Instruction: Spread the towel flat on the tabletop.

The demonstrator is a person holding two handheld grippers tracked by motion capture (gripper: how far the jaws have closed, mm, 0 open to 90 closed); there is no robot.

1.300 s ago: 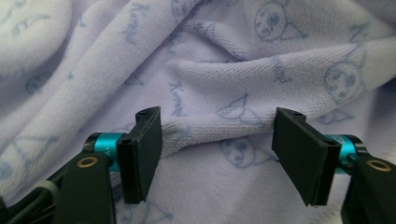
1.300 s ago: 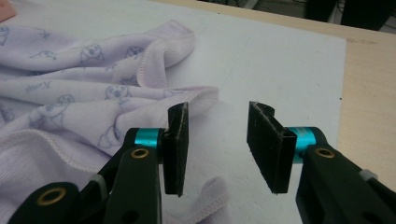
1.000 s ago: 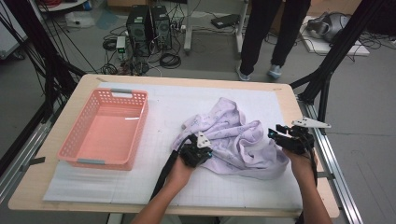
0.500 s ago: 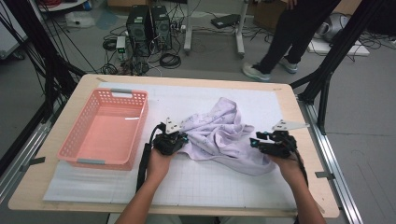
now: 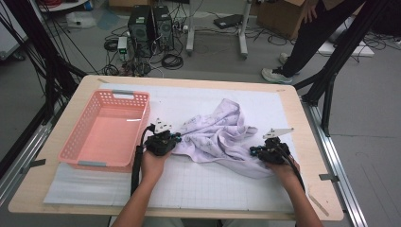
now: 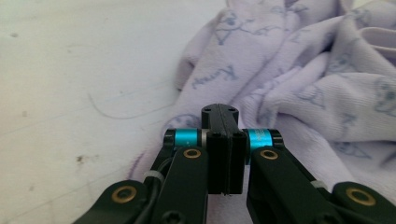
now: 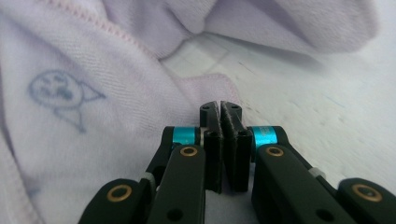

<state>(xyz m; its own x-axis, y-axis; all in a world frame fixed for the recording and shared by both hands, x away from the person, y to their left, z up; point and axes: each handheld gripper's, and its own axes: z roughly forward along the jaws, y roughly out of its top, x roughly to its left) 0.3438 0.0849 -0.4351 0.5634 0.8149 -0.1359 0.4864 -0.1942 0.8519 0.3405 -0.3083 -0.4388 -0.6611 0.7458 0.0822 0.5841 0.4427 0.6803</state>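
Both grippers have drawn farther apart since the earlier frames, and the lilac garment point(image 5: 222, 137) between them now lies more spread out across the white mat point(image 5: 198, 184).

At the left of the tabletop point(image 5: 85, 82) a pink basket point(image 5: 80, 146) stands on the mat, its long axis running near to far. Just right of it sits the left gripper point(image 5: 174, 138), its jaws pressed together on the garment's left edge; the left gripper view shows the printed cloth point(image 6: 299, 79) bunched just beyond the jaws.

The garment's long axis runs left to right, sloping slightly nearer toward the right, with a crumpled heap rising at its far middle.

At its right end, the right gripper point(image 5: 255, 152) points left, its jaws closed on a fold of the cloth point(image 7: 93, 93), beside a pink-stitched hem.

Beyond the tabletop a person's legs point(image 5: 307, 42) stand on the floor.
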